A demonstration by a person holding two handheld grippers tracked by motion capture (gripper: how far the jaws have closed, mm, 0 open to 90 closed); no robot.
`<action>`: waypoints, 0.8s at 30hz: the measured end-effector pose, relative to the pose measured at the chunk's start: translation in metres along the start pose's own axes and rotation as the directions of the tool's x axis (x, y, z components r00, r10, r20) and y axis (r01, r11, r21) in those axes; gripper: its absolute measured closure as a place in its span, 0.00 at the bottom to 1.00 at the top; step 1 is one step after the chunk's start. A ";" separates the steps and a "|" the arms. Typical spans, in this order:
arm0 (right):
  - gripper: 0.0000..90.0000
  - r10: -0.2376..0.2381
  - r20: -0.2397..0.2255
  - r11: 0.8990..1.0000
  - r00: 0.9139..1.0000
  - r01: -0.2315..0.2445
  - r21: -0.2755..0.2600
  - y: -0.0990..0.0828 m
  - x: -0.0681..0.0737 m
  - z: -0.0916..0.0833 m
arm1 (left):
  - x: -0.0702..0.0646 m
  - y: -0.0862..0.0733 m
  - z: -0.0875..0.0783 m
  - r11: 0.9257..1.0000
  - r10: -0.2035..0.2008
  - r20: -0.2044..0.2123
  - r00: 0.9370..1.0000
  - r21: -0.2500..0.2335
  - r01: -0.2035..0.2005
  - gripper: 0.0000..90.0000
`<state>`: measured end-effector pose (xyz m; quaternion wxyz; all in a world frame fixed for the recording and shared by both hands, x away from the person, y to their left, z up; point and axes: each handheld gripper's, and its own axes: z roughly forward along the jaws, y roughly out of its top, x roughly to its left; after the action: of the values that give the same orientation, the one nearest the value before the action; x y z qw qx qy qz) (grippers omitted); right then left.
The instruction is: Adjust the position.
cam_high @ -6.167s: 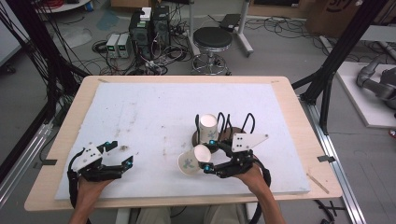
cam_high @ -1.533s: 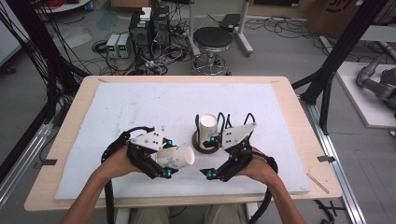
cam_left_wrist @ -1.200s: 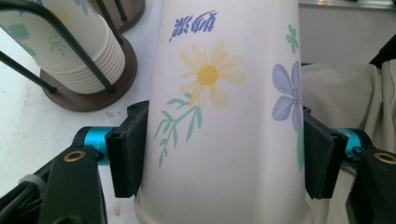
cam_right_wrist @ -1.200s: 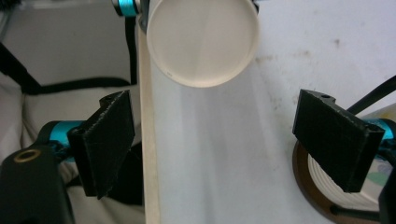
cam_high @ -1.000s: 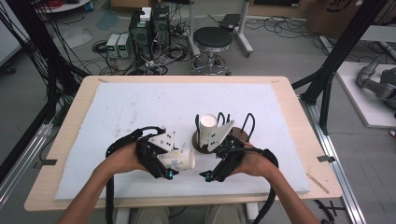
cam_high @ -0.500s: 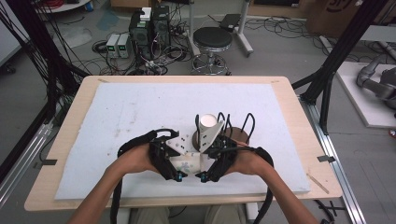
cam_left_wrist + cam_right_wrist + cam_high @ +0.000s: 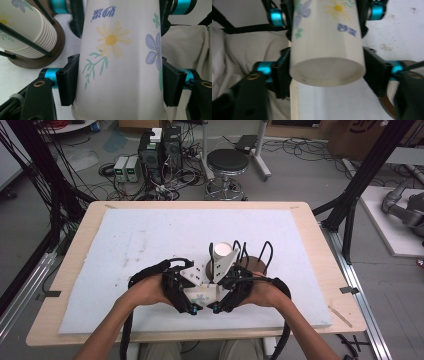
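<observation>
Both hands had come together near the front edge of the table since the earlier frames, when the left gripper (image 7: 192,309) was apart at the left side. It now met the right gripper (image 7: 216,308) over the white mat (image 7: 125,240). Between them lay a flowered paper cup (image 7: 202,295), on its side and above the mat. The left gripper's pads (image 7: 67,82) pressed on the cup near its wide rim, and the right gripper's jaws had just been closing and now pressed on the cup near its flat bottom (image 7: 325,71). So each tool held one end of the same cup. Just behind the hands stood a round wooden holder (image 7: 255,265) with black wire posts, and a stack of paper cups (image 7: 222,254) stood in it.
</observation>
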<state>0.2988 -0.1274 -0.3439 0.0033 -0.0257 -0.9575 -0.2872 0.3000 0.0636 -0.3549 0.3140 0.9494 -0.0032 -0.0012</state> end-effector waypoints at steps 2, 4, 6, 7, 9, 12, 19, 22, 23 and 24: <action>0.40 0.002 0.002 1.000 1.000 -0.002 0.005 0.000 0.000 0.001 | 0.000 -0.001 0.000 1.000 -0.001 0.005 1.000 -0.003 0.001 0.32; 0.41 -0.002 0.002 1.000 1.000 0.002 0.005 0.000 0.000 0.001 | 0.001 -0.001 0.000 1.000 -0.003 0.006 1.000 -0.011 0.003 0.32; 0.41 -0.001 0.000 1.000 1.000 0.001 0.005 0.000 0.000 0.001 | 0.001 -0.002 0.001 1.000 -0.011 0.006 1.000 -0.018 0.011 0.31; 0.41 -0.001 0.000 1.000 1.000 0.001 0.006 0.000 0.000 0.001 | 0.001 -0.002 0.001 1.000 -0.011 0.008 1.000 -0.018 0.011 0.31; 0.41 -0.002 -0.004 1.000 1.000 0.002 0.007 0.000 0.000 0.001 | 0.001 -0.003 0.003 0.999 -0.019 0.013 1.000 -0.032 0.019 0.28; 0.41 0.002 -0.004 1.000 1.000 -0.002 0.017 0.000 0.002 0.001 | 0.002 -0.005 0.003 0.998 -0.017 0.007 1.000 -0.068 0.017 0.11; 0.41 0.003 -0.004 1.000 1.000 -0.003 0.010 -0.003 0.001 0.003 | 0.002 -0.009 0.002 0.994 -0.020 -0.014 1.000 -0.104 0.019 0.06; 0.41 0.006 -0.005 1.000 1.000 -0.006 0.002 -0.004 0.002 0.003 | 0.002 -0.011 -0.002 0.990 -0.031 -0.009 0.999 -0.137 0.029 0.06; 0.41 0.003 -0.002 1.000 1.000 -0.003 -0.005 -0.005 0.002 0.003 | 0.002 -0.013 -0.003 0.985 -0.040 -0.007 0.999 -0.165 0.039 0.06; 0.41 0.009 0.000 1.000 1.000 -0.009 -0.019 -0.007 0.003 0.002 | 0.002 -0.016 -0.005 0.979 -0.051 -0.005 0.999 -0.199 0.049 0.06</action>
<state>0.2959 -0.1318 -0.3496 0.0042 -0.0299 -0.9547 -0.2962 0.3018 0.0792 -0.3603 0.4074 0.9130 0.0224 -0.0049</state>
